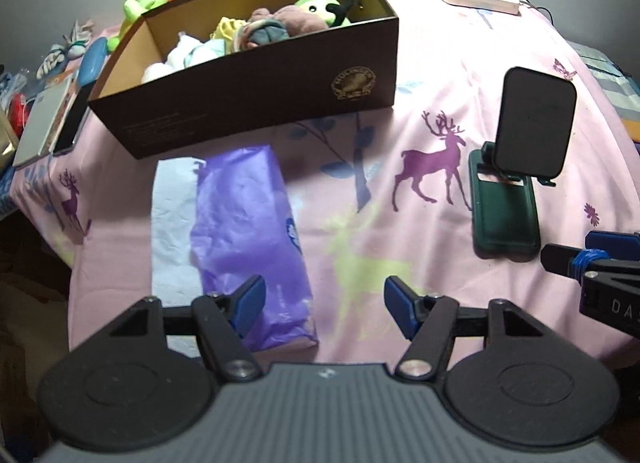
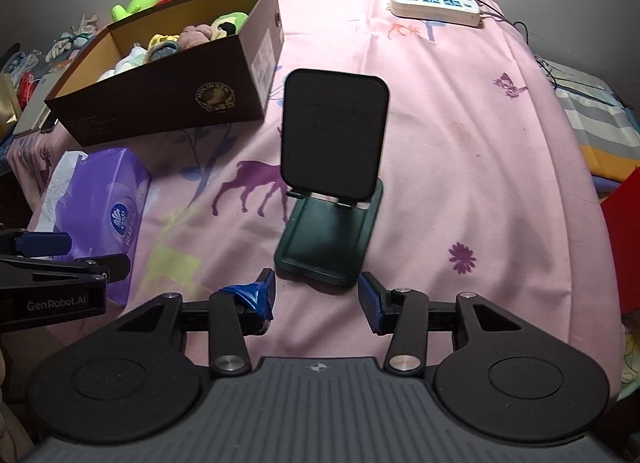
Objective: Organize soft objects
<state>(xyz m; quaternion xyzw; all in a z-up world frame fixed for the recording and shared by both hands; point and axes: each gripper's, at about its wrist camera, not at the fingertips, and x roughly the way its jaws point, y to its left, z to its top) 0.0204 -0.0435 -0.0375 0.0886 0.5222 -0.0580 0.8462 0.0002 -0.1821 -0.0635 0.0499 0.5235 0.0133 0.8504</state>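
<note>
both my left tool (image 1: 324,309) and right tool (image 2: 316,299) are spread, empty. the purple plastic-wrapped tissue pack (image 1: 248,239) looks light, squashy, slippery; i'd pinch across its narrow width.

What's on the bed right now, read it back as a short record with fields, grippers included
surface: pink deer-print sheet
box: brown cardboard box, open, soft toys inside
tissues: purple tissue pack, in front of the box
stand: dark phone stand, upright
power strip, far edge
left gripper: open, empty
right gripper: open, empty
</note>
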